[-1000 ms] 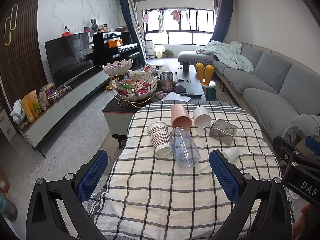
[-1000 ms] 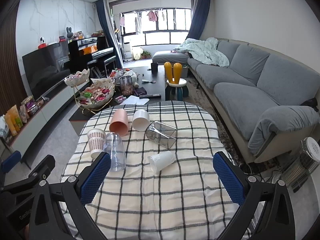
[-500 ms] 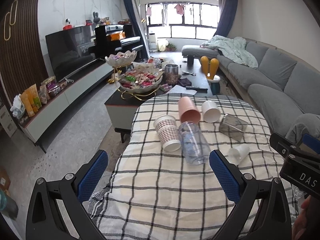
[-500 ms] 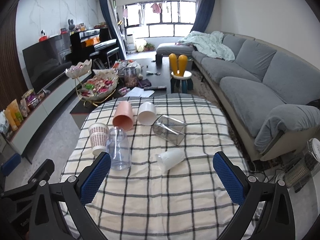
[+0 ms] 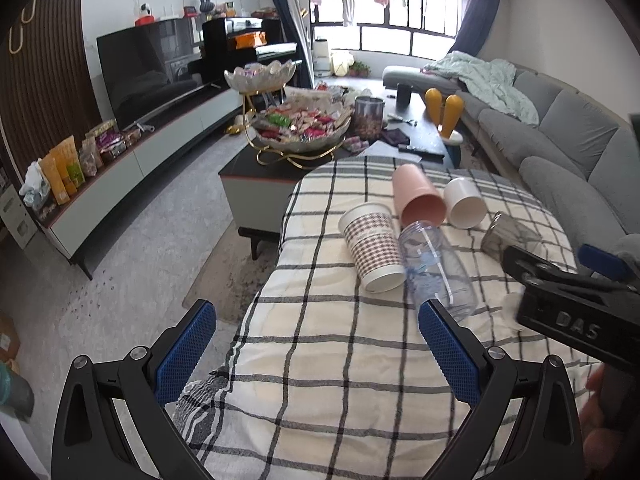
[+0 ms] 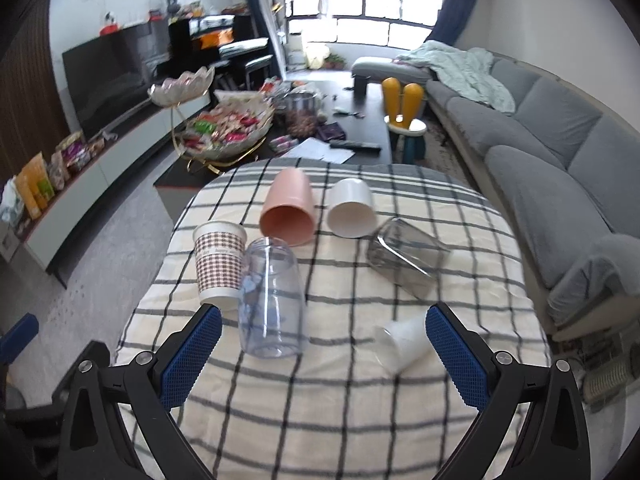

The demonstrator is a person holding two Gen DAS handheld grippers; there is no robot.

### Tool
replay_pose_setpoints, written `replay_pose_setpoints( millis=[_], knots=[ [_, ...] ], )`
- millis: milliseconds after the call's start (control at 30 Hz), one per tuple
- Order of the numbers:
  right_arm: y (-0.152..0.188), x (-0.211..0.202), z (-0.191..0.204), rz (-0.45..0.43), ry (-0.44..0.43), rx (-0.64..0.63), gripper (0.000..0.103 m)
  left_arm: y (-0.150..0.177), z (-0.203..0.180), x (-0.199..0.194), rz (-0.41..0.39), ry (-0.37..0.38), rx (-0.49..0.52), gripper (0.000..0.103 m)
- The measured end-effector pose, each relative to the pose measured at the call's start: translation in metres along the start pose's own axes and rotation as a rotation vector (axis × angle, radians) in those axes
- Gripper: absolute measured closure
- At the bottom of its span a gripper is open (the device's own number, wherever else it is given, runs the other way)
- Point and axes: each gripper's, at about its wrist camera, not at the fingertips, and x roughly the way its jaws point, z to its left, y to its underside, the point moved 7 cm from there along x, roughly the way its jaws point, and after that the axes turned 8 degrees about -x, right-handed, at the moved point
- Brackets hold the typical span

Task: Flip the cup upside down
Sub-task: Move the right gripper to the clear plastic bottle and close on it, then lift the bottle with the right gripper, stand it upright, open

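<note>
1. Six cups lie on their sides on the checked tablecloth point(image 6: 320, 400), so each needs lifting and turning before it can stand mouth down.
2. The right gripper point(image 6: 320, 344) hangs above the near edge, jaws spread wide and empty, lined up between the clear cup point(image 6: 272, 300) and the small white cup point(image 6: 404, 344).
3. The left gripper point(image 5: 316, 344) is also wide apart and empty, off the table's left side.
4. The pink cup point(image 6: 288, 208) and patterned cup point(image 6: 219, 264) touch the clear one, crowding any grasp.
</note>
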Motion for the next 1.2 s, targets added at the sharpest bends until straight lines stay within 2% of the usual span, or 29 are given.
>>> replay_pose_setpoints(
  millis=[200,500,600,700,833,1067,1200],
  knots=[
    [-0.005,0.053,0.017,0.082,-0.023,-0.047,0.001,0.0,0.013,0.034,0.031,-0.038,-0.032,0.0],
    [0.001,0.108,0.035,0.174,-0.043,-0.074,0.003,0.003,0.035,0.076,0.07,-0.086,-0.08,0.0],
    [0.004,0.122,0.038,0.202,-0.048,-0.073,0.006,0.008,0.04,0.085,0.09,-0.089,-0.1,0.0],
    [0.007,0.131,0.041,0.22,-0.066,-0.07,0.015,0.011,0.042,0.091,0.104,-0.087,-0.108,0.0],
    [0.008,0.135,0.044,0.22,-0.094,-0.063,0.031,0.01,0.044,0.095,0.109,-0.081,-0.117,0.0],
    [0.011,0.122,0.043,0.205,-0.124,-0.018,0.031,0.009,0.052,0.083,0.102,-0.082,-0.135,0.0],
    [0.013,0.099,0.036,0.184,-0.151,0.072,0.031,0.006,0.057,0.063,0.09,-0.078,-0.136,0.0]
  ],
)
